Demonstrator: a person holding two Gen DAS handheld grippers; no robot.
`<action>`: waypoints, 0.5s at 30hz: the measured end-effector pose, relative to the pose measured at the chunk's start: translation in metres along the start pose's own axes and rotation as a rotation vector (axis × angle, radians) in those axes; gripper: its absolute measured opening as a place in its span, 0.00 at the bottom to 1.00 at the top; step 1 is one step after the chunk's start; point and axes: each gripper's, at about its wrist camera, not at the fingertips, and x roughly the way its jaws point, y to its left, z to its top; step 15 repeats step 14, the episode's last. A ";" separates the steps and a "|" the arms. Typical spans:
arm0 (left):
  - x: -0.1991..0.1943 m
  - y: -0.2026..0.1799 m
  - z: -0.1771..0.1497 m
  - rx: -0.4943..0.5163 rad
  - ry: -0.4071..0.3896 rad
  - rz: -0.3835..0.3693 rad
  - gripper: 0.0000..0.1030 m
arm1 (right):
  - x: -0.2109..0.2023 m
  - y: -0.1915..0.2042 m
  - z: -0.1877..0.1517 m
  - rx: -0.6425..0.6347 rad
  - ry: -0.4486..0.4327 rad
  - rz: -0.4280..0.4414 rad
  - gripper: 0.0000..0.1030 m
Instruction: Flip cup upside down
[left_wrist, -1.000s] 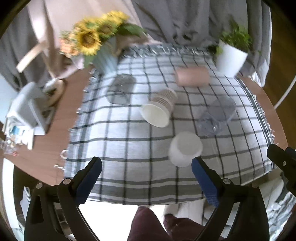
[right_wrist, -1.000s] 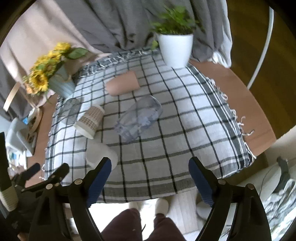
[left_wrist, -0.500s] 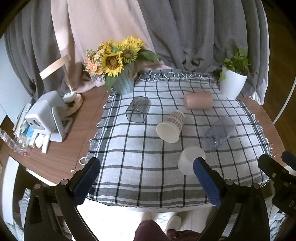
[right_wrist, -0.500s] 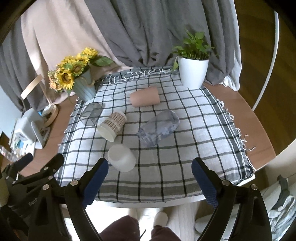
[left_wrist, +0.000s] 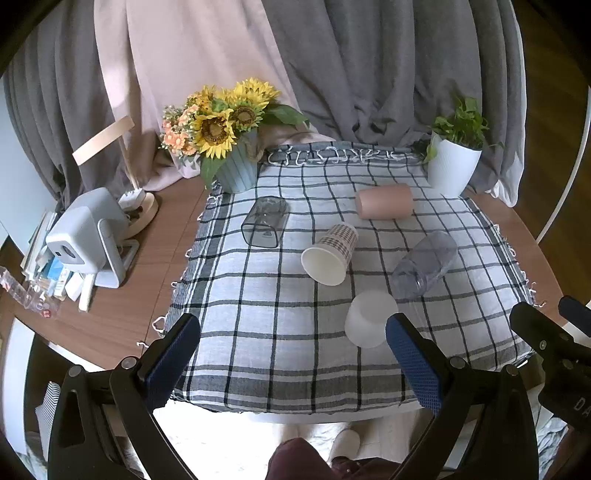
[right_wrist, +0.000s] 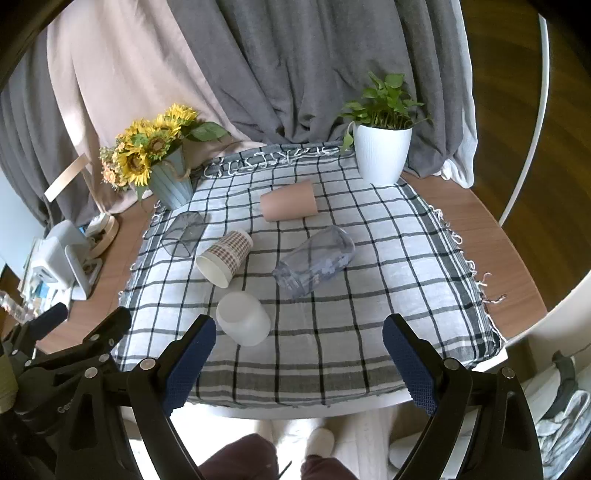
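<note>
A soft checked cloth (left_wrist: 258, 314) with black lines covers the round wooden table (left_wrist: 122, 306). Five cups sit on it. A white plastic cup (left_wrist: 369, 317) stands upside down near the front edge. It looks smooth and a bit milky. Behind it a paper cup (left_wrist: 330, 253) with a small brown check print lies on its side, its white mouth facing the front. A clear plastic cup (left_wrist: 424, 264) lies on its side to the right. A smoky see-through square cup (left_wrist: 266, 221) lies at the left, and a plain pink cup (left_wrist: 384, 201) lies farther back.

A ribbed blue pot of sunflowers (left_wrist: 221, 125) stands at the back left. A ribbed white pot with a green plant (left_wrist: 454, 162) stands at the back right.

The left gripper (left_wrist: 291, 358) and the right gripper (right_wrist: 299, 354) are both spread wide and hold nothing. Their blue pads look bumpy.

Compared with a moment ago, both grippers have pulled back and tipped up, so more of the grey curtain (right_wrist: 314, 66) shows and the cups look farther away. The cups lie where they were.
</note>
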 end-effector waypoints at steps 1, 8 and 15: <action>0.000 0.000 0.000 0.001 0.000 -0.002 1.00 | 0.000 0.000 0.000 0.001 -0.001 0.001 0.89; -0.001 -0.001 -0.001 -0.001 -0.001 -0.003 1.00 | -0.001 -0.001 -0.001 0.001 -0.002 0.002 0.89; -0.002 -0.004 -0.005 -0.006 -0.002 0.005 1.00 | -0.001 0.000 -0.001 0.005 0.000 0.001 0.89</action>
